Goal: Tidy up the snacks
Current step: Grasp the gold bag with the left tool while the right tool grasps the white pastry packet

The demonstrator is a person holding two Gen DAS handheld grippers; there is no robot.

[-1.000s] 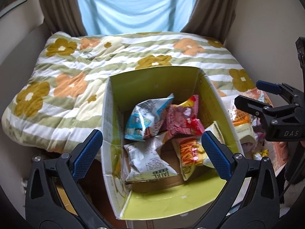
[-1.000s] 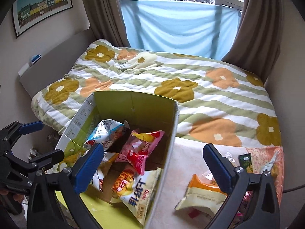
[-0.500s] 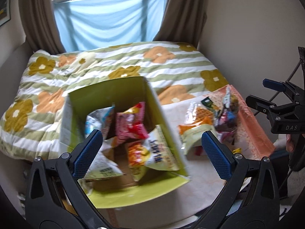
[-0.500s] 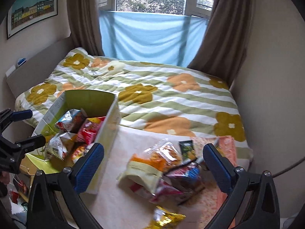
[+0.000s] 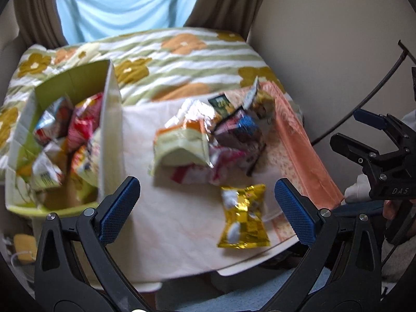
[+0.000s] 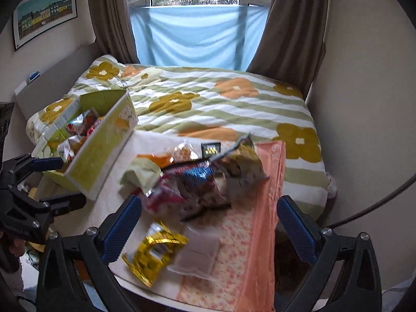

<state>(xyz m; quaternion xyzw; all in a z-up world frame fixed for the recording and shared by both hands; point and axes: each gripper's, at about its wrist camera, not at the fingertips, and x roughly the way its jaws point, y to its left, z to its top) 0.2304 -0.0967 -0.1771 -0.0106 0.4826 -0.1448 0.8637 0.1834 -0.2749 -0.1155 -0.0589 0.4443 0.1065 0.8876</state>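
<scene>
Slipping risk: gold packet (image 5: pixel 243 219) (crinkly foil) could skid off table edge (image 5: pixel 265 258) if nudged.
Left gripper (image 5: pixel 206 210): spread wide, empty.
Right gripper (image 6: pixel 208 225): likewise.

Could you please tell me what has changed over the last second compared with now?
Both open grippers, left gripper and right gripper, swung right, away from the box toward the loose snack pile and gold packet. Nothing was grasped or released; the snacks and box stayed put.
</scene>
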